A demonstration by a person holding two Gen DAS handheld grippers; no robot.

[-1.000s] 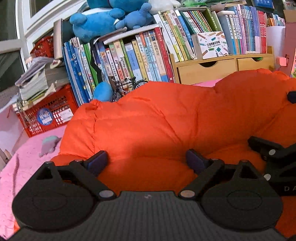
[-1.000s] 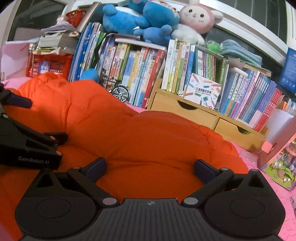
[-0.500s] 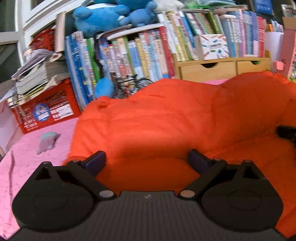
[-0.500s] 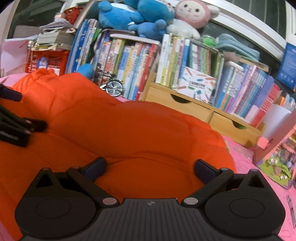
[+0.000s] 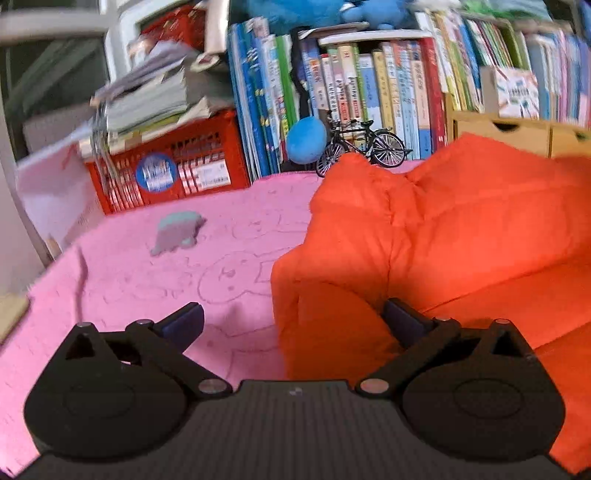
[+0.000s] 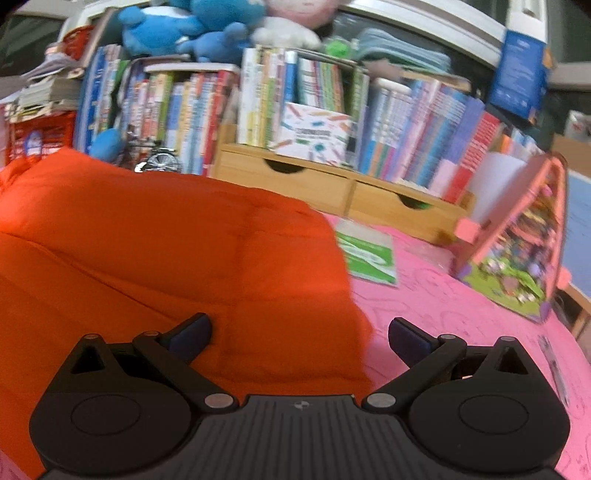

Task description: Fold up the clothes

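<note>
pink bedspread (image 5: 155, 280) under orange jacket (image 5: 461, 236), blurry bookshelves (image 6: 369, 122) behind, left gripper (image 5: 291, 321) opening, right gripper (image 6: 299, 334) apart.

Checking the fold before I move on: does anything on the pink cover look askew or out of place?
The orange puffer jacket lies in a lumpy, uneven heap, not flat. A small grey toy sits loose on the pink cover.

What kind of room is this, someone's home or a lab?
Most likely a child's room at home: crowded rows of picture books, plush toys on top of them, and an orange puffy jacket lying on a pink cartoon-print cover.
</note>
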